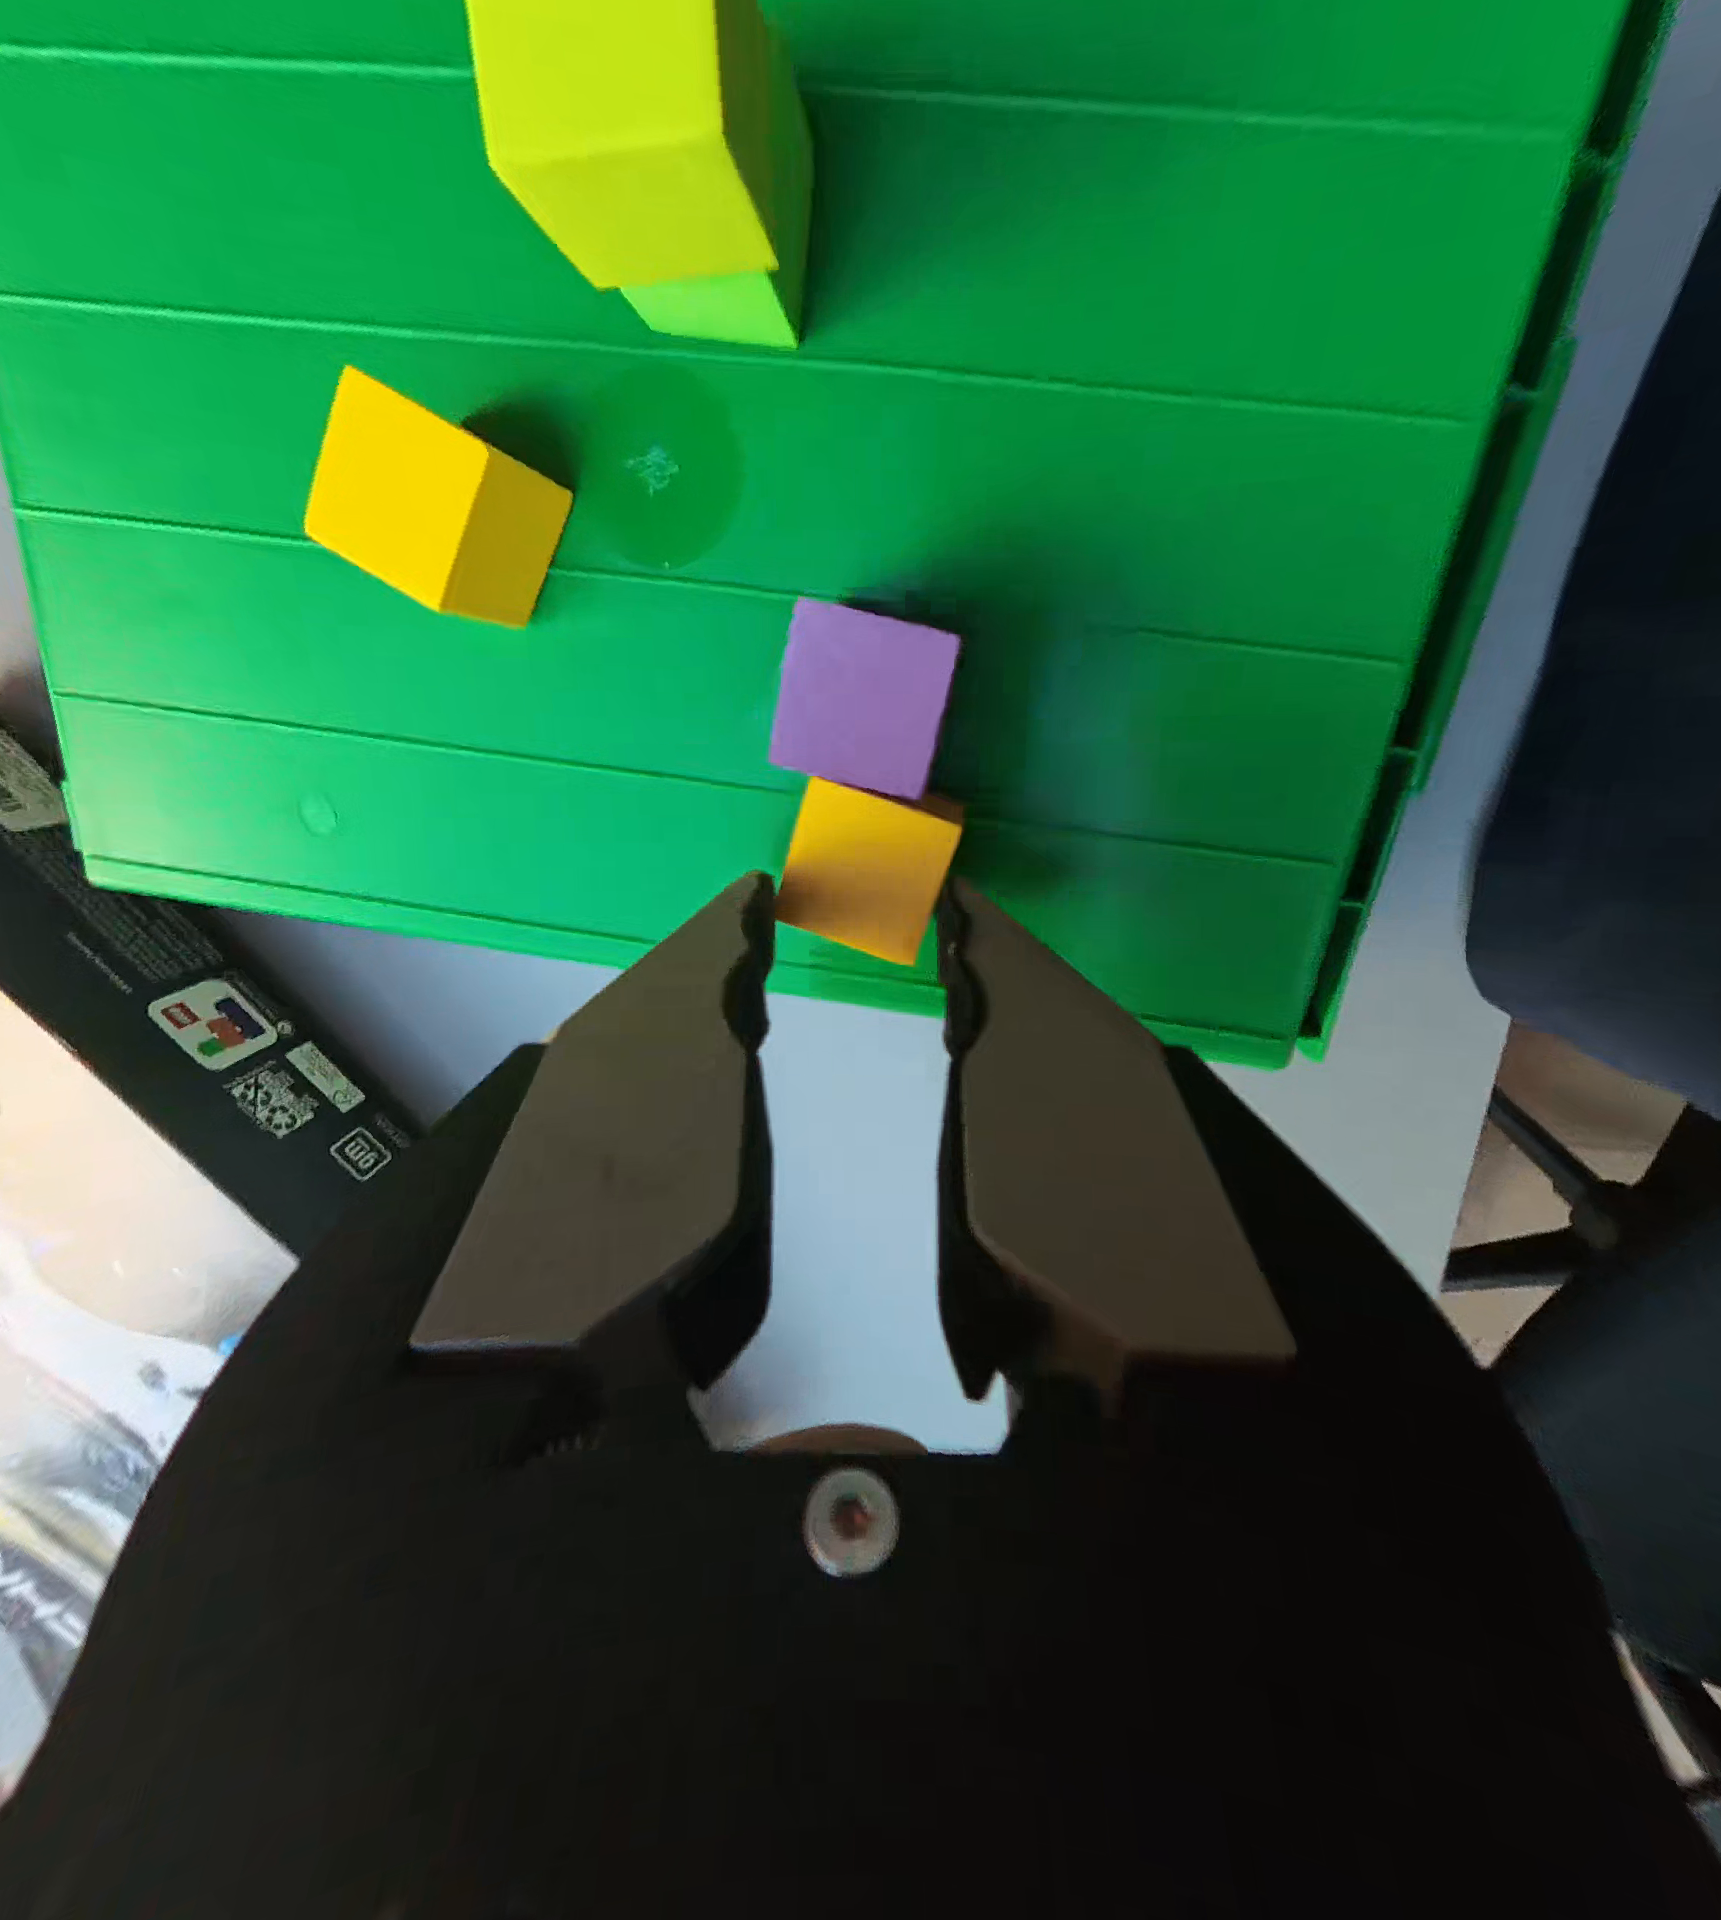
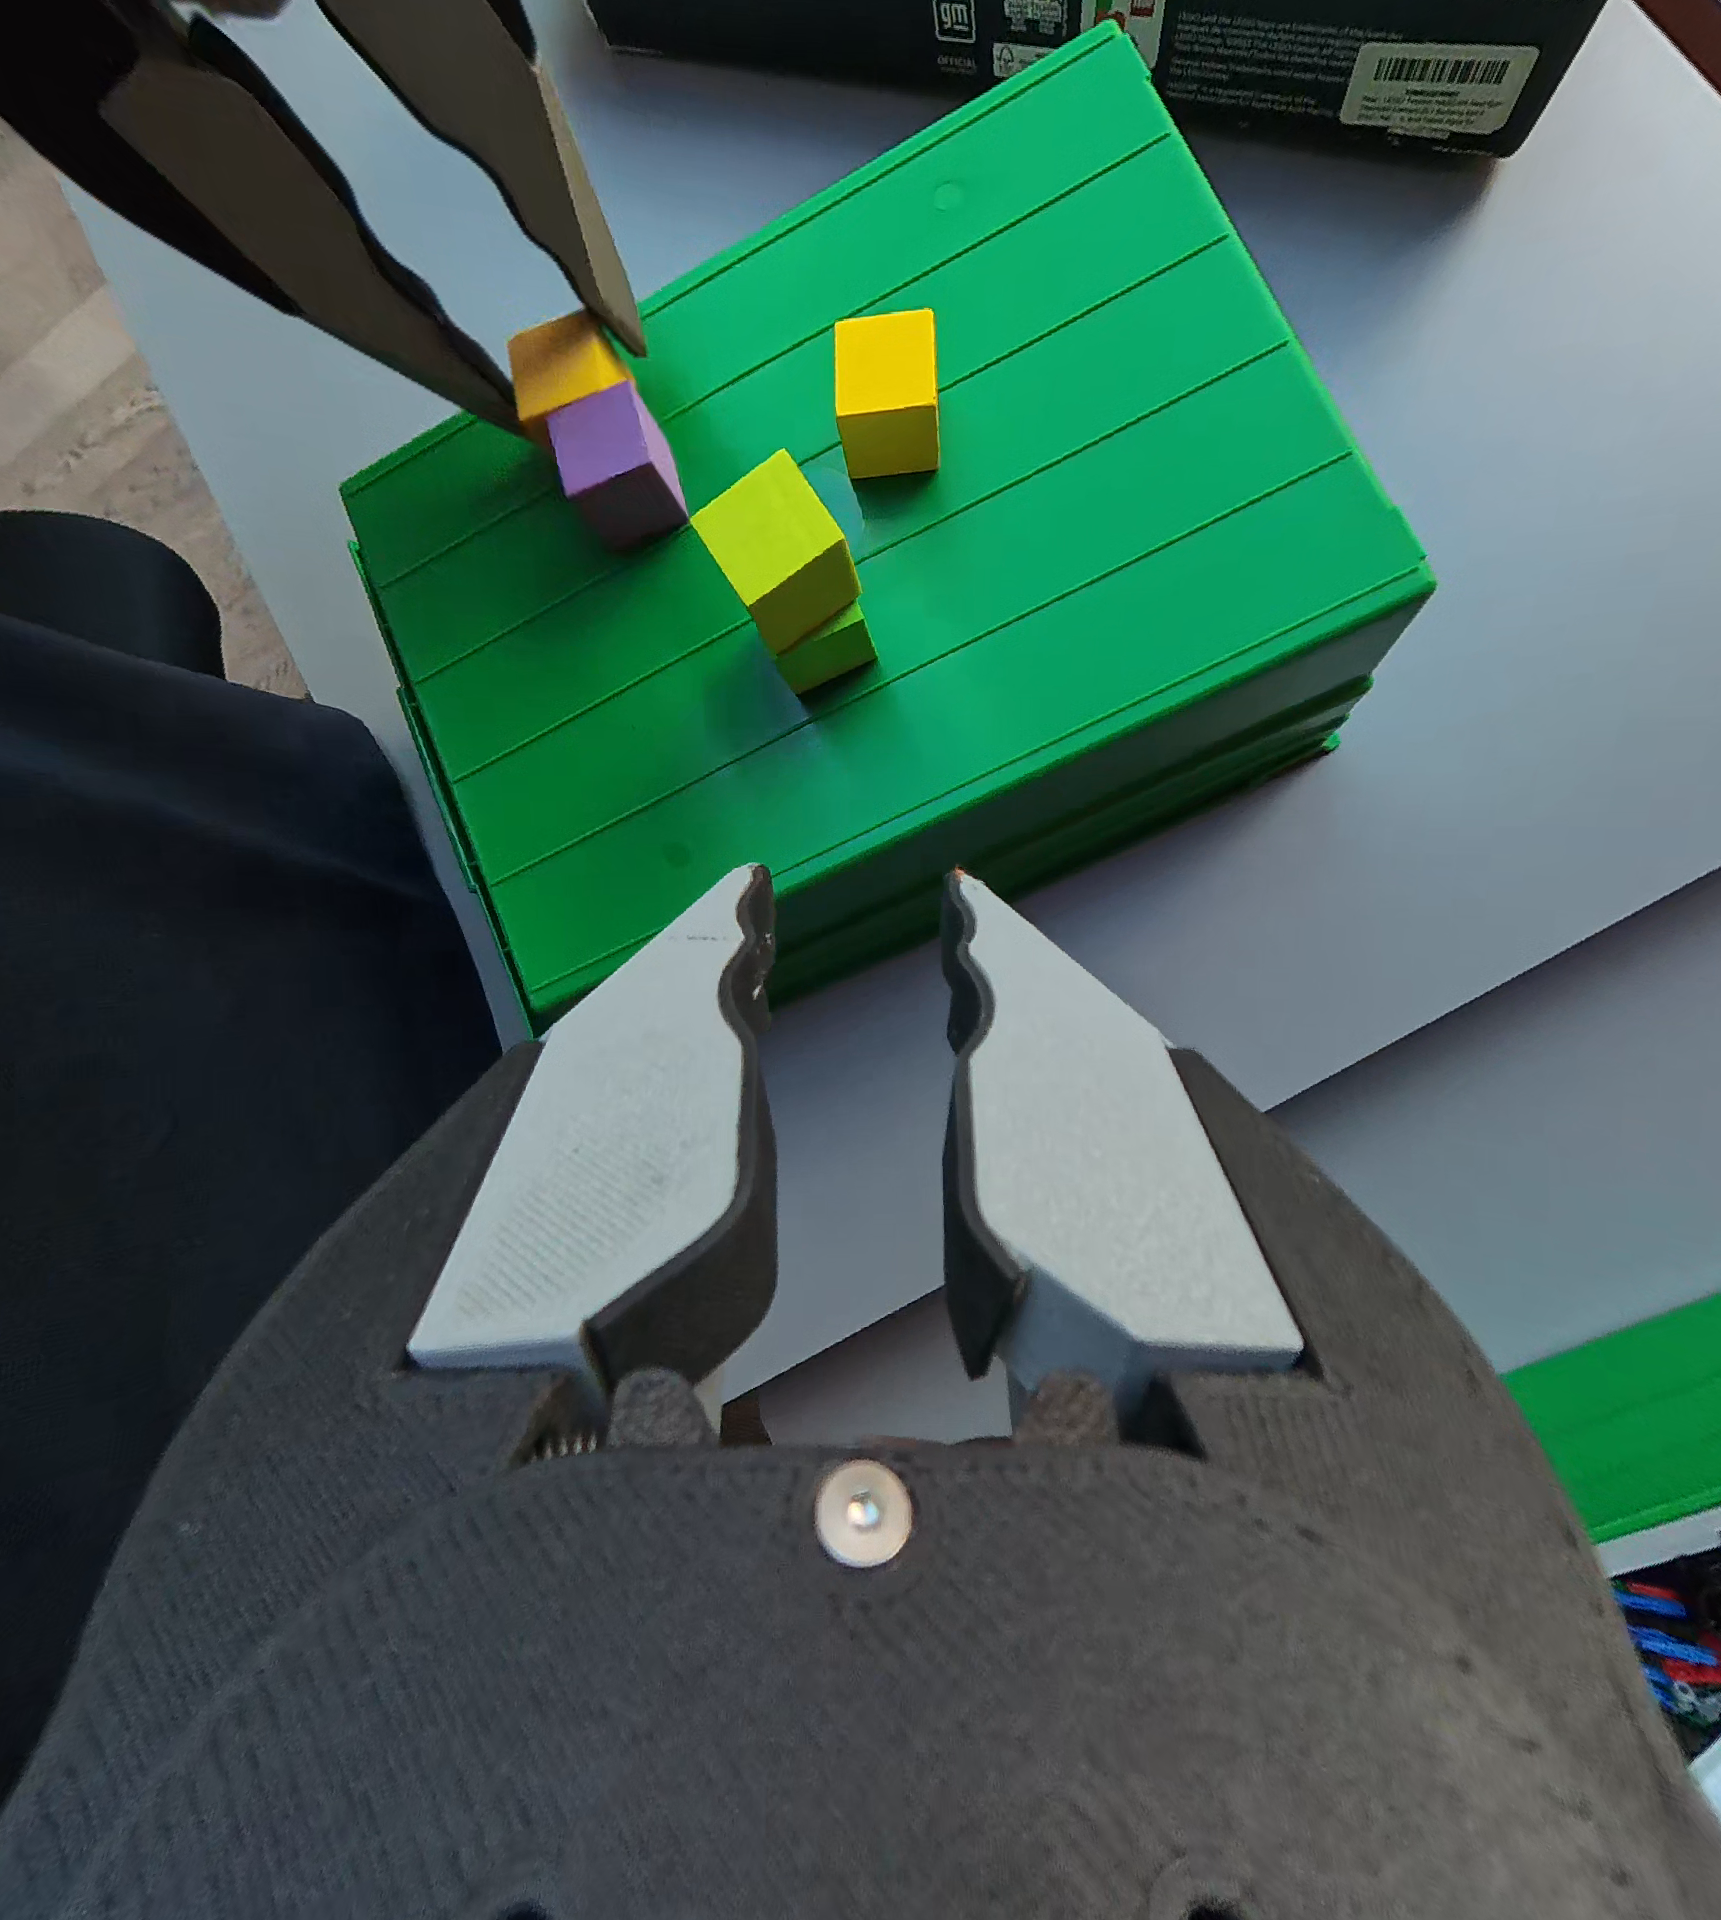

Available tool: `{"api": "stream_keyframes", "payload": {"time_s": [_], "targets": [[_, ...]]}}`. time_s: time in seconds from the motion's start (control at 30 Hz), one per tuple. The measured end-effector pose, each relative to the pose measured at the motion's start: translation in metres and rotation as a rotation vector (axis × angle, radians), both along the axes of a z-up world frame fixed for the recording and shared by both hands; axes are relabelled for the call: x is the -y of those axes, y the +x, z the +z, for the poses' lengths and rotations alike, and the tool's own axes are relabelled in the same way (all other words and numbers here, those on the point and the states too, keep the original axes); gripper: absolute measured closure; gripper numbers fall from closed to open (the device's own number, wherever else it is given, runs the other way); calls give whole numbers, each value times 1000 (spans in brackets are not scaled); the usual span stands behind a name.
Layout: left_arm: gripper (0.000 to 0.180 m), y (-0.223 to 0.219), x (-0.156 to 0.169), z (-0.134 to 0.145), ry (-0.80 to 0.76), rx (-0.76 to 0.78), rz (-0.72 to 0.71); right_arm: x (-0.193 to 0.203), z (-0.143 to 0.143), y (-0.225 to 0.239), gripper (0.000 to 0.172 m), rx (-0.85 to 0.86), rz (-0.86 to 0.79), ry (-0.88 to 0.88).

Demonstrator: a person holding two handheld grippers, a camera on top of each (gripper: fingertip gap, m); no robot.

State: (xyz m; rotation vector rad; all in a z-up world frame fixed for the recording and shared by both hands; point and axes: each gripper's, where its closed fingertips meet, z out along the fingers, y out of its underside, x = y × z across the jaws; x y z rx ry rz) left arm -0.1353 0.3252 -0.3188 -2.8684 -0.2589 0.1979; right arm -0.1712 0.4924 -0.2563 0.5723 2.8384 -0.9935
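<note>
Right gripper (image 2: 856, 883) hangs spread and empty over the near edge of the green box (image 2: 1043, 623). Left gripper (image 1: 856, 889) pinches the orange block (image 1: 866, 857), which touches the purple block (image 1: 861, 686).

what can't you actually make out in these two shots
- Orange cube: in the left wrist view, whether the left claw presses on it or only flanks it; motion blur.
- Lime block: its top is cut off by that view's upper edge.
- Black box: mostly cut off by the right wrist view's top edge.
- Table under the right claw: hidden by its body.
</note>
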Motion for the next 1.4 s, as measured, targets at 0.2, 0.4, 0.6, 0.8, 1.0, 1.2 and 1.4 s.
{"api": "stream_keyframes", "payload": {"time_s": [0.2, 0.4, 0.6, 0.8, 1.0, 1.2, 1.4], "targets": [[153, -3, 6, 8, 58, -42, 92, 4, 7, 12, 142, 36, -10, -43], [153, -32, -14, 98, 310, -392, 279, 52, 47, 40, 156, 237, -3, -285], [153, -24, -51, 142, 388, -597, 271, 104, 105, 33, 131, 400, -62, -557], [153, -20, -57, 152, 401, -678, 325, 117, 98, 33, 141, 355, -48, -474], [146, -5, -64, 138, 548, -460, 422, 97, 89, 16, 148, 203, -28, -340], [126, 15, -30, 98, 691, -121, 668, 59, 54, -11, 148, -38, 149, 77], [132, 37, -8, 62, 620, -59, 731, 69, 24, -12, 147, -129, 323, 297]]}}
